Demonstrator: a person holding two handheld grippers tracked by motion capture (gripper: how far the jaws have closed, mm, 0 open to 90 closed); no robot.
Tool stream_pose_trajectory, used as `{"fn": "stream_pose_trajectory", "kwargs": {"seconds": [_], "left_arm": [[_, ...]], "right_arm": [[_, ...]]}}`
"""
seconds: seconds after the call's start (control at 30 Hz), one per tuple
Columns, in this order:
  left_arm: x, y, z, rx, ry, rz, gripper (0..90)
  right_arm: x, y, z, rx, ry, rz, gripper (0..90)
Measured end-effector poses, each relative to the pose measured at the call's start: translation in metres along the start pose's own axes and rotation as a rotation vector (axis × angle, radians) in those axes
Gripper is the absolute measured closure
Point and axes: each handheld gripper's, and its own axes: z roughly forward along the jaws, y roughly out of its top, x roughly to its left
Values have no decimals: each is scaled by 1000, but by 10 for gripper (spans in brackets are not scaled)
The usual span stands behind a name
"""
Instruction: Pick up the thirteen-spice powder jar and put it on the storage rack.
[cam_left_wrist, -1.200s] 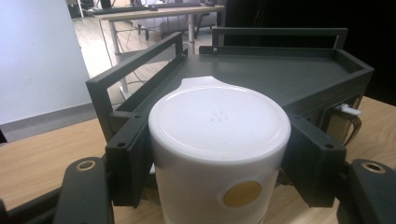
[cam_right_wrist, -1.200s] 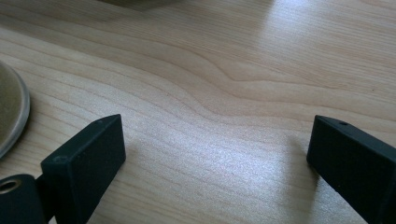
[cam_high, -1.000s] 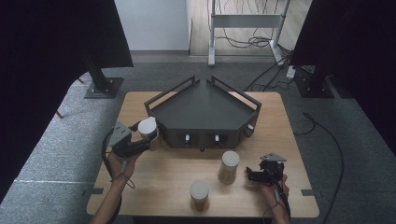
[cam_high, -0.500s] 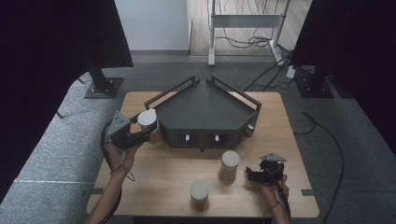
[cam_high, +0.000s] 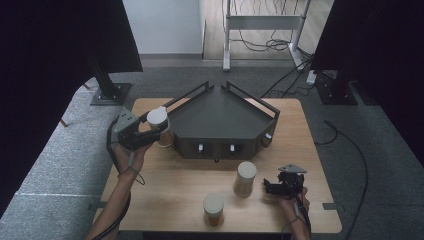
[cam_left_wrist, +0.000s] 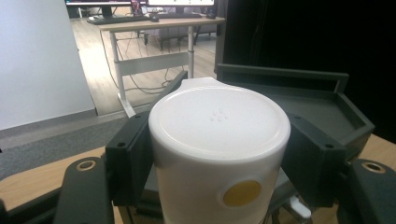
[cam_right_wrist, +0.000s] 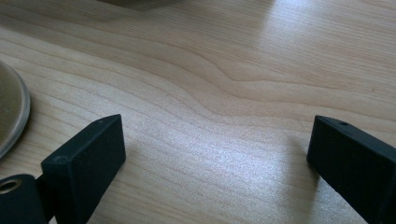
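Observation:
My left gripper (cam_high: 156, 131) is shut on a white-lidded jar (cam_high: 160, 126) and holds it in the air beside the left rim of the dark tray (cam_high: 220, 117). In the left gripper view the jar's white lid (cam_left_wrist: 219, 119) sits between both black jaws, a yellow dot on its side, with the tray's walls (cam_left_wrist: 285, 77) behind it. Two more lidded jars (cam_high: 245, 177) (cam_high: 213, 209) stand on the wooden table. My right gripper (cam_high: 268, 188) rests low at the table's right front, just right of the nearer-centre jar. Its jaws stand wide apart over bare wood (cam_right_wrist: 215, 112).
The dark five-sided tray has raised walls and knobs on its front face (cam_high: 216, 148). A round metal rim (cam_right_wrist: 11, 116) shows at the left edge of the right gripper view. Beyond the table lie grey carpet, black stands (cam_high: 107, 90) and loose cables (cam_high: 350, 145).
The left gripper has lifted the jar and carried it up toward the tray's left rim. The right gripper has stayed where it was.

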Motion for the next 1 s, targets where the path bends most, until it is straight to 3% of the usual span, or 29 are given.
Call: {"fn": "stream_pose_trajectory", "kwargs": {"seconds": [0.3, 1.0], "left_arm": [[1, 8, 12, -2, 13, -12, 311], [1, 20, 42, 1, 39, 31, 311]], "right_arm": [[0, 0, 0, 0, 1, 0, 37], [0, 0, 0, 0, 4, -3, 38]]}}
